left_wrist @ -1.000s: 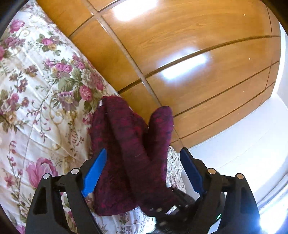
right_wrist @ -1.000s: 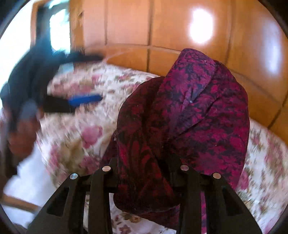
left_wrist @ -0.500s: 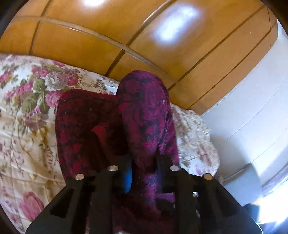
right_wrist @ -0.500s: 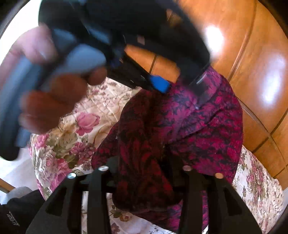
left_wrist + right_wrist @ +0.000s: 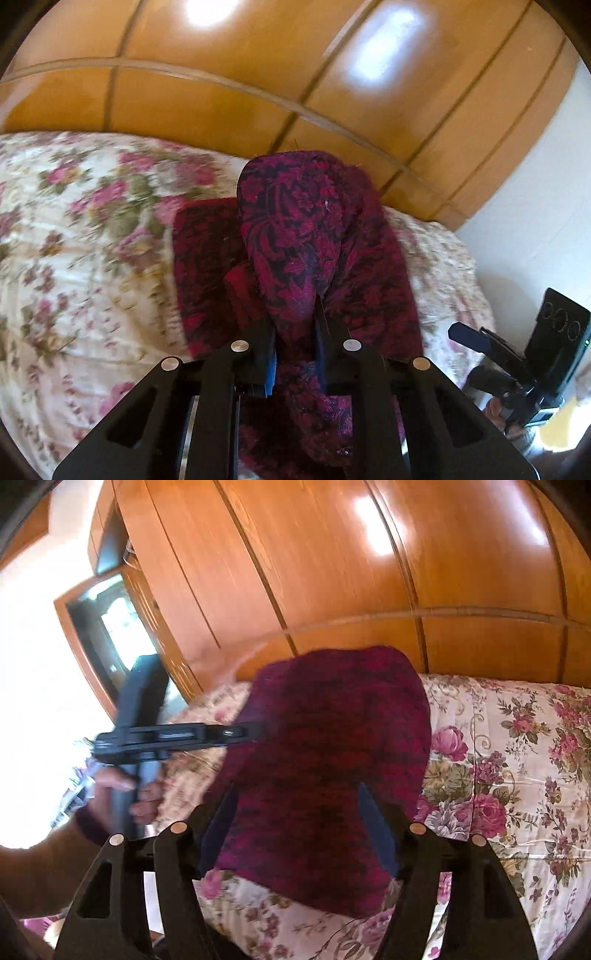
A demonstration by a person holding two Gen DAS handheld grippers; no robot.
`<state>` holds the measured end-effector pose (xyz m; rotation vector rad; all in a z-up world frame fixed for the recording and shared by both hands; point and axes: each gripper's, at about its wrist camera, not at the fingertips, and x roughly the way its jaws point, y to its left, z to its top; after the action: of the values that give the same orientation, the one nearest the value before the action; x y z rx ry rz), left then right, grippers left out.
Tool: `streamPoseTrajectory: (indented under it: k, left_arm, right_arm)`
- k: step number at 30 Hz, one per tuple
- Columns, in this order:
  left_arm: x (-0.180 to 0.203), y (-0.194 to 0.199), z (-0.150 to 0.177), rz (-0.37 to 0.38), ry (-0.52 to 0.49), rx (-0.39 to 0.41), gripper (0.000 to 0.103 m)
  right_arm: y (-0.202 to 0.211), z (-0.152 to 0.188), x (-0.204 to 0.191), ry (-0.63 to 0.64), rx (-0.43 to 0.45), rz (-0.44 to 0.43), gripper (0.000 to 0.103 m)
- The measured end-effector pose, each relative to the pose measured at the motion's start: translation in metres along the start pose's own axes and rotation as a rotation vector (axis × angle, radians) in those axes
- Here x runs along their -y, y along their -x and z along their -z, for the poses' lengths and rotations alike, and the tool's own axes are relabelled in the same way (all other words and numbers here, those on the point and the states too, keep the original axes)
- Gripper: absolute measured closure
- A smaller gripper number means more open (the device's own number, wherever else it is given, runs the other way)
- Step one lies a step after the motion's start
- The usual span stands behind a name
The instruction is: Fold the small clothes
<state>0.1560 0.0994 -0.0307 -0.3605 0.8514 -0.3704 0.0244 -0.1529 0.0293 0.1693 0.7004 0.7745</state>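
Maroon garment [image 5: 306, 229] pinched in left hand-held gripper [image 5: 293, 332]; right hand-held gripper [image 5: 299, 834] just spread w/ cloth between, near bedspread [image 5: 517, 746] edge.

Floral quilted bedspread [image 5: 92, 236], cream with pink roses and green leaves, spread over the bed and reaching to its far edge. Glossy orange-brown wooden wardrobe panels [image 5: 258, 92] with dark grooves directly behind, catching bright reflections of light. White wall [image 5: 535, 203] at right in the left wrist view; wood-framed opening [image 5: 110, 627] at left in the right wrist view.

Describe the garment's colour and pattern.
The garment is dark magenta with a black floral pattern, sharpest in the left wrist view.
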Motion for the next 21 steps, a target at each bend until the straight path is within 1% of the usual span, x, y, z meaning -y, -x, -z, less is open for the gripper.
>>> streamPoseTrajectory:
  k: [1, 2, 4, 5, 6, 7, 8, 9, 10, 11, 12, 13, 14, 15, 16, 18, 20, 21]
  left_arm:
    - [-0.004, -0.001, 0.003, -0.033, 0.007, -0.002, 0.087]
    - [-0.010, -0.004, 0.006, -0.065, 0.016, -0.006, 0.087]
    - [-0.020, -0.010, 0.012, -0.161, 0.029, -0.011, 0.080]
    - [-0.023, -0.012, 0.014, -0.189, 0.038, -0.011, 0.076]
    - [-0.028, -0.015, 0.016, -0.227, 0.050, -0.012, 0.064]
    - [-0.030, -0.015, 0.018, -0.252, 0.060, -0.004, 0.046]
    - [-0.035, -0.016, 0.019, -0.275, 0.076, 0.005, 0.039]
    - [-0.039, -0.015, 0.019, -0.273, 0.097, 0.009, 0.033]
    - [-0.041, -0.015, 0.020, -0.254, 0.104, 0.010, 0.033]
    - [-0.043, -0.014, 0.021, -0.229, 0.110, 0.012, 0.033]
    - [-0.045, -0.014, 0.022, -0.210, 0.109, 0.012, 0.033]
    - [-0.043, -0.013, 0.023, -0.207, 0.104, 0.014, 0.033]
    - [-0.042, -0.013, 0.024, -0.207, 0.099, 0.017, 0.033]
    - [-0.041, -0.014, 0.024, -0.205, 0.097, 0.020, 0.033]
    - [-0.041, -0.015, 0.024, -0.197, 0.102, 0.022, 0.033]
    - [-0.047, -0.016, 0.024, -0.174, 0.120, 0.021, 0.033]
    - [-0.047, -0.016, 0.024, -0.160, 0.127, 0.020, 0.033]
    - [-0.049, -0.016, 0.024, -0.146, 0.130, 0.018, 0.033]
  right_arm:
    - [-0.016, 0.002, -0.002, 0.019, -0.019, 0.035, 0.037]
    - [-0.032, 0.005, -0.007, 0.056, -0.047, 0.096, 0.037]
    - [-0.061, 0.016, -0.017, 0.113, -0.078, 0.178, 0.036]
    - [-0.075, 0.023, -0.025, 0.153, -0.085, 0.224, 0.033]
    - [-0.080, 0.030, -0.030, 0.193, -0.087, 0.269, 0.028]
    - [-0.087, 0.035, -0.036, 0.240, -0.082, 0.319, 0.026]
    - [-0.094, 0.040, -0.042, 0.280, -0.076, 0.367, 0.023]
    - [-0.093, 0.041, -0.042, 0.277, -0.074, 0.375, 0.022]
    - [-0.092, 0.039, -0.038, 0.260, -0.076, 0.363, 0.022]
    - [-0.089, 0.037, -0.031, 0.236, -0.083, 0.332, 0.022]
    - [-0.083, 0.033, -0.022, 0.204, -0.092, 0.286, 0.021]
    - [-0.077, 0.029, -0.014, 0.171, -0.100, 0.238, 0.020]
    - [-0.069, 0.025, -0.007, 0.135, -0.103, 0.191, 0.013]
    - [-0.058, 0.018, 0.008, 0.060, -0.090, 0.120, 0.004]
    - [-0.051, 0.015, 0.016, 0.007, -0.080, 0.072, 0.002]
    - [-0.044, 0.006, 0.045, -0.128, -0.059, -0.025, 0.002]
    - [-0.049, 0.002, 0.073, -0.224, -0.053, -0.042, 0.002]
    - [-0.053, 0.001, 0.082, -0.250, -0.057, -0.049, 0.002]
